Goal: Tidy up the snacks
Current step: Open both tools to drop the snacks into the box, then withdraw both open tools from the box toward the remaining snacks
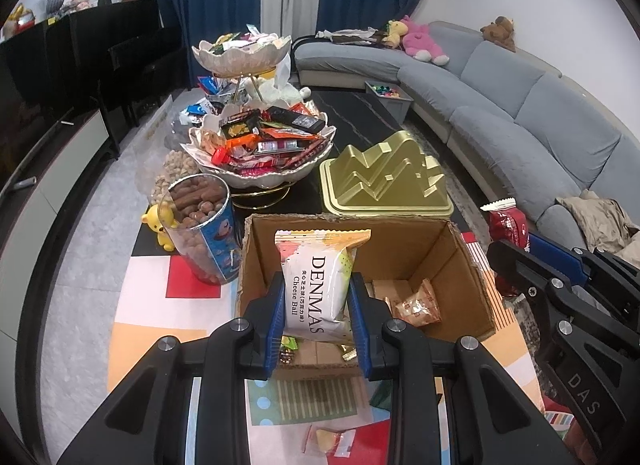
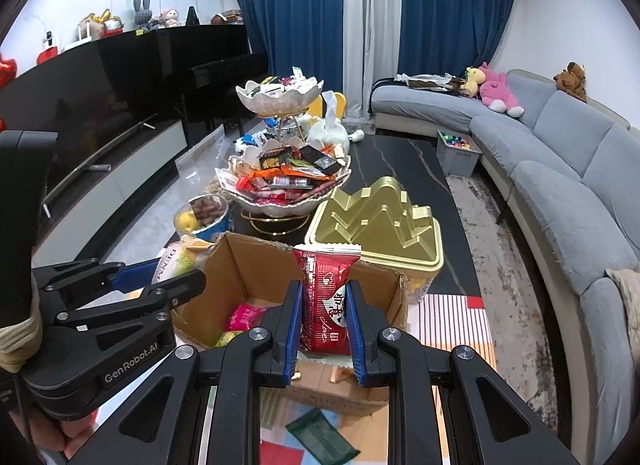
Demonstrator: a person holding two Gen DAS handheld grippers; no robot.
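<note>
Cardboard box [image 1: 460,265] sits dead centre on the counter [image 1: 360,113], gold tin [image 1: 384,181] at its twelve o'clock. Your left claw [image 1: 318,305] pinches the white Cheese Ball bag [image 1: 316,289] above the box; your right claw [image 2: 323,313] clamps the red packet [image 2: 324,305] over it.

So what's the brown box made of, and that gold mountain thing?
The brown box looks like plain matte corrugated cardboard: its top edges are torn and ragged. The gold mountain thing has a smooth satin sheen and crisp pressed ridges, so probably metal tin, though moulded plastic is possible.
</note>
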